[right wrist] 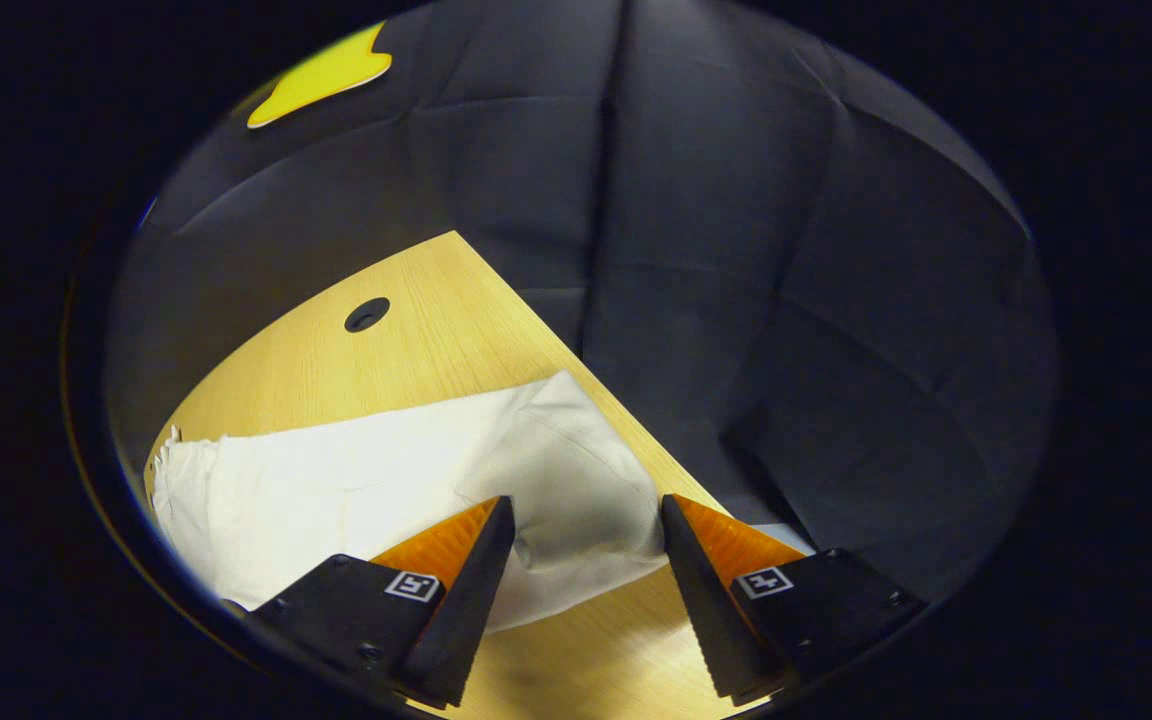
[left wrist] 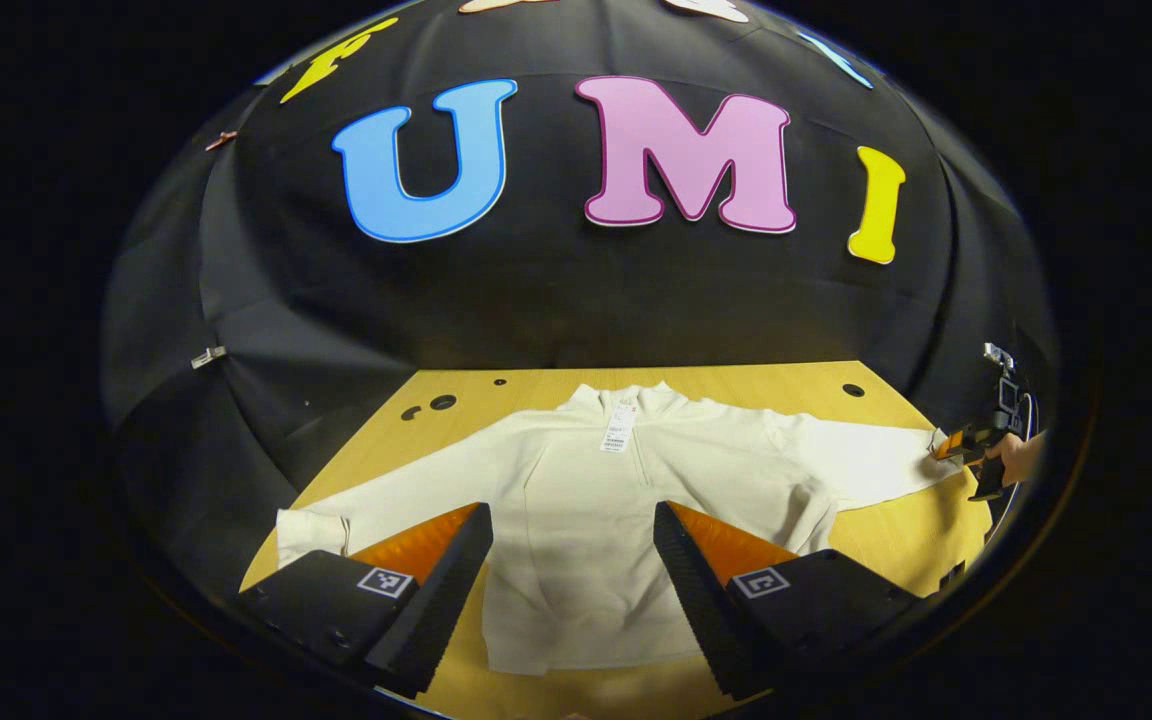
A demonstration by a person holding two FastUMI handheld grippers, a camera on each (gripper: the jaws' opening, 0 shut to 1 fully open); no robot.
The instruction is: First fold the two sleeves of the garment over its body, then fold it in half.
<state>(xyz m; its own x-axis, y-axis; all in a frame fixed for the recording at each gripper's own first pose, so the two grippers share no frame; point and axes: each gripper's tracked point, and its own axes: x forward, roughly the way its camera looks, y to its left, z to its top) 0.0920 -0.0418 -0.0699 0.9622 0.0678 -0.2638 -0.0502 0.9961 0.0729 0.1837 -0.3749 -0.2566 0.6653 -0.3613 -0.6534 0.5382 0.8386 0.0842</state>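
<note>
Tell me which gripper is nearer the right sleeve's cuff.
Right. The right gripper hangs open with the cuff between its jaws; the left gripper is open over the garment's body, away from that cuff.

The cream long-sleeved garment [left wrist: 586,500] is lying flat on the light wooden table [left wrist: 896,540], its collar pointing toward the black cloth booth wall [left wrist: 556,310] behind the table. Seen in the left gripper view, its sleeves are spreading to either side of its body. The right gripper [right wrist: 586,545] is hovering over the garment's right sleeve cuff [right wrist: 576,480] beside the table's edge.
</note>
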